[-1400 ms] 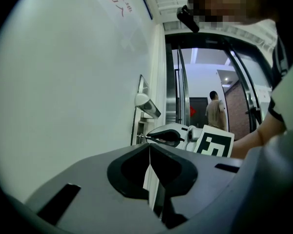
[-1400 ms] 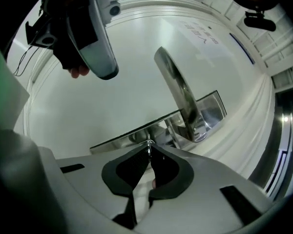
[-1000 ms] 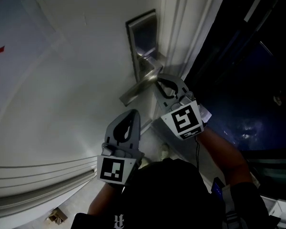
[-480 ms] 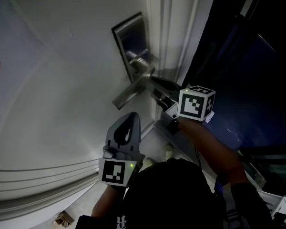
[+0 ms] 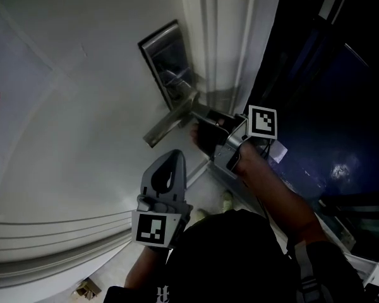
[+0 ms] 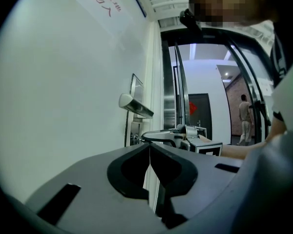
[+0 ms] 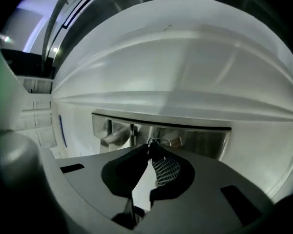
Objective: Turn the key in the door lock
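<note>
A steel lock plate (image 5: 166, 65) with a lever handle (image 5: 168, 121) is set in the white door (image 5: 69, 106). Just under the lever, my right gripper (image 5: 197, 115) reaches in to the lock, rolled onto its side. In the right gripper view its jaws (image 7: 149, 149) are pinched shut on the key; only the key's small ring (image 7: 156, 141) shows, in front of the plate (image 7: 195, 139). My left gripper (image 5: 174, 154) hangs lower and away from the door, shut on nothing. The left gripper view shows the lever (image 6: 135, 107) and the right gripper (image 6: 178, 136) at the lock.
The white door frame (image 5: 224, 36) runs beside the lock, with dark glass (image 5: 328, 93) to its right. Grey moulding (image 5: 57, 232) crosses the door below. A person (image 6: 243, 118) stands far off down the corridor.
My right gripper has rolled at the lock: its marker cube faced the camera a second ago and is turned to the side now. The left gripper has stayed in place.
</note>
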